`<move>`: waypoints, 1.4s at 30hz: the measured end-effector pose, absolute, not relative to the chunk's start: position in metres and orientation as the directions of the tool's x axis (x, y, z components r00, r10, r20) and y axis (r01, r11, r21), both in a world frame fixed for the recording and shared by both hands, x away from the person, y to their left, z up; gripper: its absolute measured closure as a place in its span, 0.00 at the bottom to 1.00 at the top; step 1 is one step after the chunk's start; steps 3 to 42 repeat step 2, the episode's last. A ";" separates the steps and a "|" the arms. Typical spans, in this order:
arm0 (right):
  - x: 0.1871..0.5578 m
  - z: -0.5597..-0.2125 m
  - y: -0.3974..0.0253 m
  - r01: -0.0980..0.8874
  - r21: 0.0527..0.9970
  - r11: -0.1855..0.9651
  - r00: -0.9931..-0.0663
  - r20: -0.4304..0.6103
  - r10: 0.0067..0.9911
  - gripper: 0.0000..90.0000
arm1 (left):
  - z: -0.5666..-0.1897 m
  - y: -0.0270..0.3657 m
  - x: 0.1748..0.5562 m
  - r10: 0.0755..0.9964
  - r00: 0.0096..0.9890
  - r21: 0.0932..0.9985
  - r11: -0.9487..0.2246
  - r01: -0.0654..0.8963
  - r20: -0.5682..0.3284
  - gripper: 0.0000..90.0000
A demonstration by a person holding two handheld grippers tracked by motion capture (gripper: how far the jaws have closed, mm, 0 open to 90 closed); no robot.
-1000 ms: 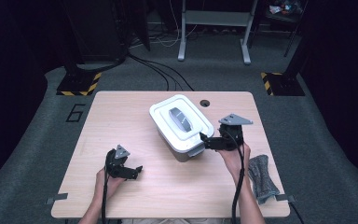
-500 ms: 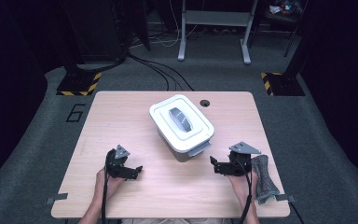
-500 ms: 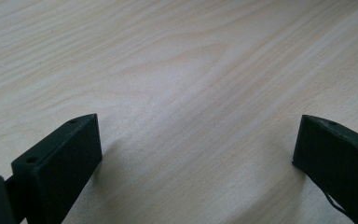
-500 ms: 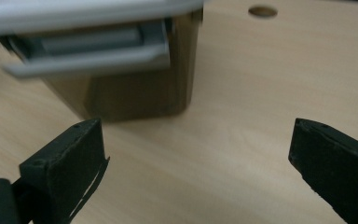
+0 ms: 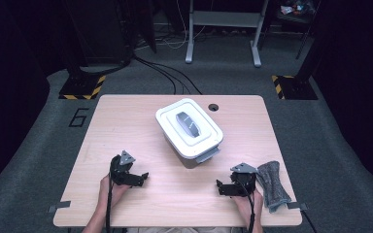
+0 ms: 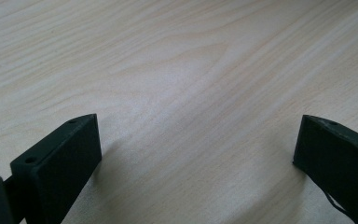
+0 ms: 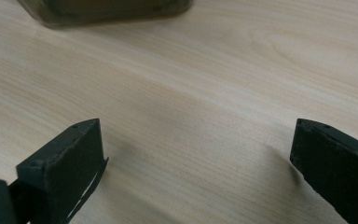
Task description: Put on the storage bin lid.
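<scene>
Right tongs (image 5: 220,187) have withdrawn from the white container (image 5: 189,127) to the worktop (image 5: 175,194) beside the grey cloth (image 5: 272,184); both tongs released, left tongs (image 5: 143,177) unmoved.

You have one lidded white container (image 5: 189,128), one folded grey cloth (image 5: 273,184), two grippers: left gripper (image 5: 143,177), right gripper (image 5: 219,188).

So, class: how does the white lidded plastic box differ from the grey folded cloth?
The white lidded plastic box is rigid and stands mid-table; the grey folded cloth is soft and lies flat at the right edge beside the right gripper. Both rest untouched on the wooden table.
</scene>
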State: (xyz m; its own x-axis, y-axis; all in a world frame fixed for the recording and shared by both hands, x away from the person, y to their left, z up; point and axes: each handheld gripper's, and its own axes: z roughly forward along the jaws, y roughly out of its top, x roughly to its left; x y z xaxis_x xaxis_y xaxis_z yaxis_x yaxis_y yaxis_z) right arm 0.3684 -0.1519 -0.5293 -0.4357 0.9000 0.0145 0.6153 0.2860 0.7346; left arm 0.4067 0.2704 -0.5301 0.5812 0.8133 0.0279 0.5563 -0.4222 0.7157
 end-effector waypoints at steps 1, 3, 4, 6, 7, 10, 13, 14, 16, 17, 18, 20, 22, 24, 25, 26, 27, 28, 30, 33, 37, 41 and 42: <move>0.368 -0.529 -0.151 0.611 0.742 0.277 -0.429 0.017 0.903 0.02 | -0.530 0.271 0.407 0.812 0.583 0.714 -0.426 0.556 0.030 0.00; 0.369 -0.529 -0.151 0.614 0.740 0.274 -0.424 0.017 0.905 0.02 | -0.530 0.271 0.407 0.811 0.585 0.712 -0.429 0.556 0.032 0.00; 0.369 -0.529 -0.151 0.614 0.740 0.274 -0.424 0.017 0.905 0.02 | -0.530 0.271 0.407 0.811 0.585 0.712 -0.429 0.556 0.032 0.00; 0.369 -0.529 -0.151 0.614 0.740 0.274 -0.424 0.017 0.905 0.02 | -0.530 0.271 0.407 0.811 0.585 0.712 -0.429 0.556 0.032 0.00; 0.369 -0.529 -0.151 0.614 0.740 0.274 -0.424 0.017 0.905 0.02 | -0.530 0.271 0.407 0.811 0.585 0.712 -0.429 0.556 0.032 0.00; 0.369 -0.529 -0.151 0.614 0.740 0.274 -0.424 0.017 0.905 0.02 | -0.530 0.271 0.407 0.811 0.585 0.712 -0.429 0.556 0.032 0.00; 0.369 -0.529 -0.151 0.614 0.740 0.274 -0.424 0.017 0.905 0.02 | -0.530 0.271 0.407 0.811 0.585 0.712 -0.429 0.556 0.032 0.00; 0.369 -0.529 -0.151 0.614 0.740 0.274 -0.424 0.017 0.905 0.02 | -0.530 0.271 0.407 0.811 0.585 0.712 -0.429 0.556 0.032 0.00; 0.369 -0.529 -0.151 0.614 0.740 0.274 -0.424 0.017 0.905 0.02 | -0.530 0.271 0.407 0.811 0.585 0.712 -0.429 0.556 0.032 0.00; 0.369 -0.529 -0.151 0.614 0.740 0.274 -0.424 0.017 0.905 0.02 | -0.530 0.271 0.407 0.811 0.585 0.712 -0.429 0.556 0.032 0.00; 0.369 -0.529 -0.151 0.614 0.740 0.274 -0.424 0.017 0.905 0.02 | -0.530 0.271 0.407 0.811 0.585 0.712 -0.429 0.556 0.032 0.00; 0.369 -0.529 -0.151 0.614 0.740 0.274 -0.424 0.017 0.905 0.02 | -0.530 0.271 0.407 0.811 0.585 0.712 -0.429 0.556 0.032 0.00; 0.369 -0.529 -0.151 0.614 0.740 0.274 -0.424 0.017 0.905 0.02 | -0.530 0.271 0.407 0.811 0.585 0.712 -0.429 0.556 0.032 0.00; 0.369 -0.529 -0.151 0.614 0.740 0.274 -0.424 0.017 0.905 0.02 | -0.530 0.271 0.407 0.811 0.585 0.712 -0.429 0.556 0.032 0.00; 0.369 -0.529 -0.151 0.614 0.740 0.274 -0.424 0.017 0.905 0.02 | -0.530 0.271 0.407 0.811 0.585 0.712 -0.429 0.556 0.032 0.00; 0.369 -0.529 -0.151 0.614 0.740 0.274 -0.424 0.017 0.905 0.02 | -0.530 0.271 0.407 0.811 0.585 0.712 -0.429 0.556 0.032 0.00; 0.369 -0.529 -0.151 0.614 0.740 0.274 -0.424 0.017 0.905 0.02 | -0.530 0.271 0.407 0.811 0.585 0.712 -0.429 0.556 0.032 0.00; 0.369 -0.529 -0.151 0.614 0.740 0.274 -0.424 0.017 0.905 0.02 | -0.530 0.271 0.407 0.811 0.585 0.712 -0.429 0.556 0.032 0.00; 0.369 -0.529 -0.151 0.614 0.740 0.274 -0.424 0.017 0.905 0.02 | -0.530 0.271 0.407 0.811 0.585 0.712 -0.429 0.556 0.032 0.00; 0.369 -0.529 -0.151 0.614 0.740 0.274 -0.424 0.017 0.905 0.02 | -0.530 0.271 0.407 0.811 0.585 0.712 -0.429 0.556 0.032 0.00; 0.369 -0.529 -0.151 0.614 0.740 0.274 -0.424 0.017 0.905 0.02 | -0.530 0.271 0.407 0.811 0.585 0.712 -0.429 0.556 0.032 0.00; 0.369 -0.529 -0.151 0.614 0.740 0.274 -0.424 0.017 0.905 0.02 | -0.530 0.271 0.407 0.811 0.585 0.712 -0.429 0.556 0.032 0.00; 0.369 -0.529 -0.151 0.614 0.740 0.274 -0.424 0.017 0.905 0.02 | -0.530 0.271 0.407 0.811 0.585 0.712 -0.429 0.556 0.032 0.00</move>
